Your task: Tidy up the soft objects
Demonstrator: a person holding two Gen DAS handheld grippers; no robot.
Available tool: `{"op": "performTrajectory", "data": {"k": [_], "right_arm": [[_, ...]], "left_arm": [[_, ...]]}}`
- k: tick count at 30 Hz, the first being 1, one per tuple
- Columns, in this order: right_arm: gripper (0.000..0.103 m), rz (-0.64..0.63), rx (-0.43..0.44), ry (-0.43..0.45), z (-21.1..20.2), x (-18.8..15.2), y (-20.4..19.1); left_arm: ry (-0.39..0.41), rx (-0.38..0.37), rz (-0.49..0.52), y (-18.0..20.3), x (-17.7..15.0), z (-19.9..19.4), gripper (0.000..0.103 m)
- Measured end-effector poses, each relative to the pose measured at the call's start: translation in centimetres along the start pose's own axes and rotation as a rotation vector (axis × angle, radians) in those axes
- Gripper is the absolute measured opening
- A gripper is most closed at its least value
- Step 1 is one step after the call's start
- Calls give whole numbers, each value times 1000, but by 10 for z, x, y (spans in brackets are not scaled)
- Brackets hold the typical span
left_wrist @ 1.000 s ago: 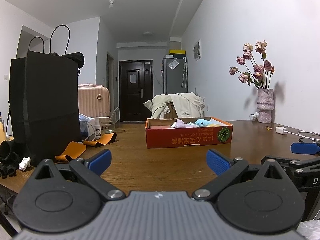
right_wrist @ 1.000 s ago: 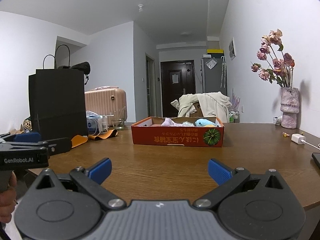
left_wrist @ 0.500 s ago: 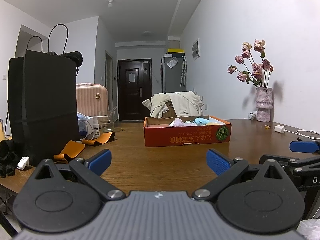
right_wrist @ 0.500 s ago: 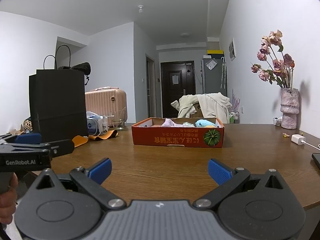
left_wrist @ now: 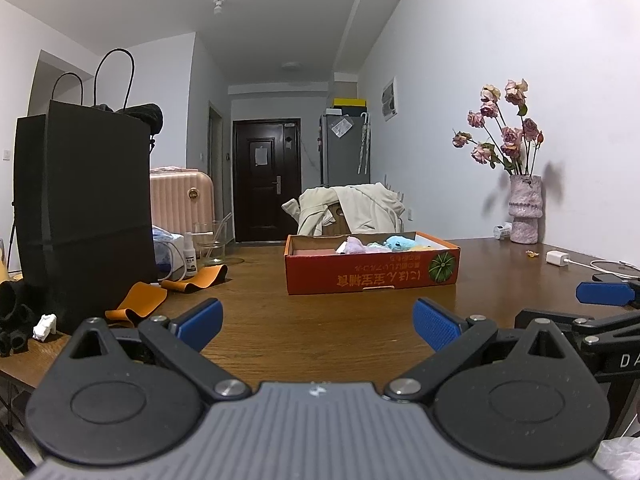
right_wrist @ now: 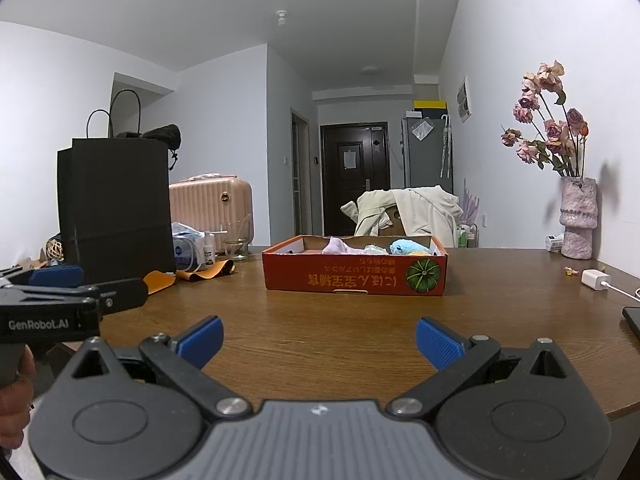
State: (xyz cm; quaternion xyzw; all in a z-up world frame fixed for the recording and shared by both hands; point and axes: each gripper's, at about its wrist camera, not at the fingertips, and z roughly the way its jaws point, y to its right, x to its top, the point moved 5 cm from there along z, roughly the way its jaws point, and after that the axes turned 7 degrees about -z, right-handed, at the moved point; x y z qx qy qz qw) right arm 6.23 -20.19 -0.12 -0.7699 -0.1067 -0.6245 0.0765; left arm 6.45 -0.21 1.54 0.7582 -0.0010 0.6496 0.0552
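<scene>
A: Quick pass. We have the left gripper [left_wrist: 317, 318] at the near edge of the wooden table [left_wrist: 332, 320], blue fingers spread wide, nothing between them.

B: Same for the right gripper [right_wrist: 319, 338]: spread wide, holding nothing, over the near table edge. In the left wrist view we catch it low at the right; in the right wrist view the left one sits at the left with a bit of the hand on it.

A: Task stuff: the orange cardboard box [left_wrist: 370, 276] sits past the middle of the table, far from both claws. Inside we see the soft toys: a lilac plush [left_wrist: 354, 245], a blue plush [left_wrist: 400, 242], something yellowish just right of the blue.

B: We confirm from the right side: lilac plush [right_wrist: 336, 246] left, blue plush [right_wrist: 408, 246] right, all inside the box [right_wrist: 356, 276]. A pale one between them, too small to tell.

A: Left side of the table: tall black paper bag [left_wrist: 84, 208], orange strap [left_wrist: 138, 304] lying near it, a small spray bottle [left_wrist: 190, 258] and a glass [left_wrist: 212, 242] further back.

B: Far right: pink vase [right_wrist: 578, 218] with dried roses against the wall, white charger [right_wrist: 596, 279] with cable near the right edge.

A: Behind the table, a chair draped with a cream jacket [left_wrist: 352, 208], and a pink suitcase [left_wrist: 182, 198] at left.
</scene>
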Motion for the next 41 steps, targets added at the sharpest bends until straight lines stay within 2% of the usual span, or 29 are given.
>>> {"op": "performTrajectory", "data": {"k": [24, 41], "right_arm": [[103, -2, -2, 4, -1, 0, 0], [103, 4, -7, 6, 0, -2, 1]], "left_arm": [[7, -4, 0, 0, 2, 0, 103], [47, -24, 21, 3, 1, -10, 103]]}}
